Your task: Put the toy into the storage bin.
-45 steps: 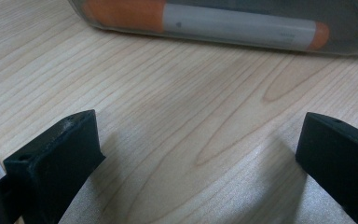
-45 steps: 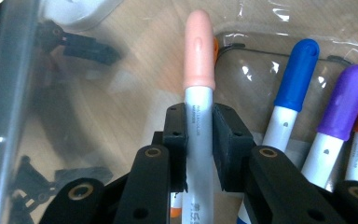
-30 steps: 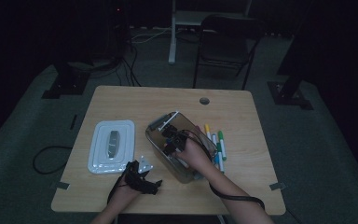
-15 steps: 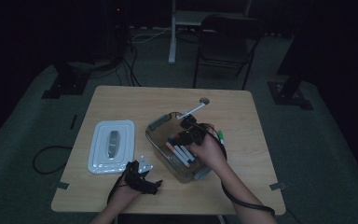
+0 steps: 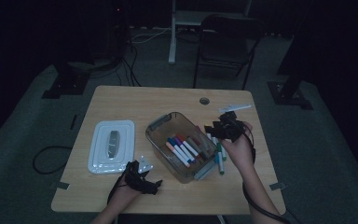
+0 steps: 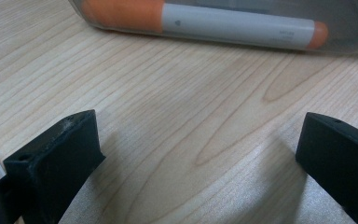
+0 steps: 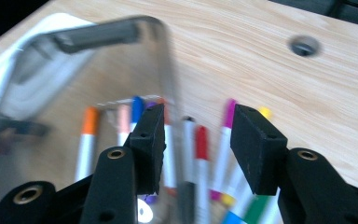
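1. A wooden table is seen in the middle of the high view, with a round hole near its upper edge.
2. A clear plastic bin with grey handles is set at the centre of the table, tilted diagonally in the frame, and several markers are laid inside it.
3. More markers are laid on the table just beside the bin's right side.
4. A white lid is laid flat on the table in the left part of the frame, well apart from the bin.
5. The left gripper is held low at the lower centre-left of the high view, just below the lid's lower right corner.
6. In the left gripper view its jaws are spread wide over bare wood, and nothing is held between them; an orange marker is seen through the bin wall across the top of that frame.
7. The right gripper is held at the right of the bin in the high view, above the loose markers.
8. In the right gripper view its jaws are parted by a moderate gap and nothing is gripped; the blurred bin and the markers are seen beyond them.
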